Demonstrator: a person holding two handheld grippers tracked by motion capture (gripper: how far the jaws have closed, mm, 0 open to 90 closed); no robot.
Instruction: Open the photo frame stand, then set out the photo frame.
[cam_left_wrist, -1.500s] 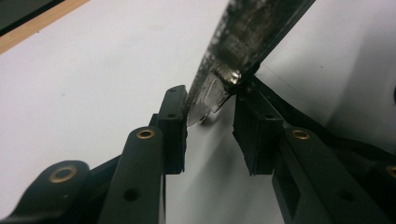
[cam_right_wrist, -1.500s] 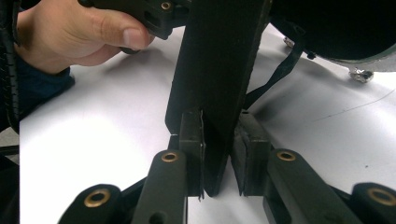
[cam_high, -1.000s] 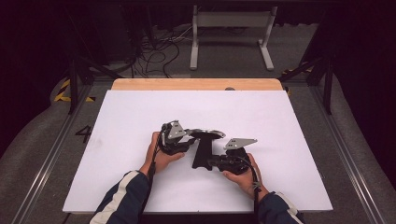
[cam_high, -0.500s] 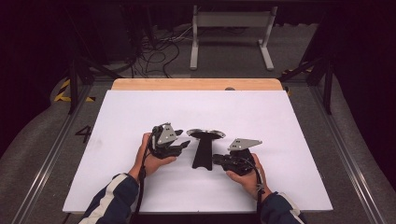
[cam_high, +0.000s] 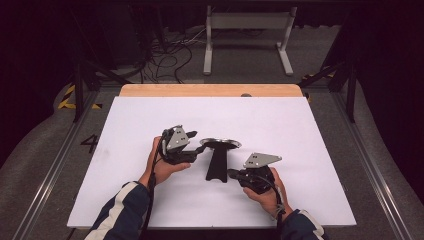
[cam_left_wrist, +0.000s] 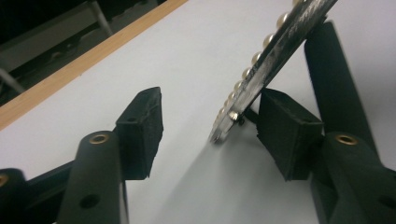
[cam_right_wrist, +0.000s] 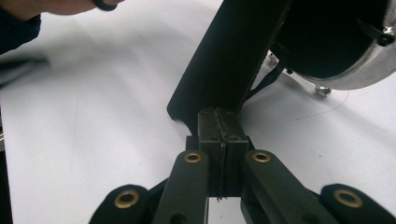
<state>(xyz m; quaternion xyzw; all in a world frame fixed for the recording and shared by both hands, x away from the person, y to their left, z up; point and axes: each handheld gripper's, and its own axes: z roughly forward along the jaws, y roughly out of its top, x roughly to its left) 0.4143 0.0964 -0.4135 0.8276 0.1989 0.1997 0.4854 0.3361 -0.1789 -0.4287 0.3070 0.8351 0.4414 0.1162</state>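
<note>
Hand mirror sits mid-worktop, a bit toward the near edge: round head with beaded rim raised, black handle pointing at me. My right tool is fully closed, pads pinching something thin at the handle's end. My left tool has just been opening, pads off, rim between jaws.

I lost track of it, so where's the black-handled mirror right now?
In the high view the mirror lies mid-table on the white sheet, between the left gripper and the right gripper.
</note>
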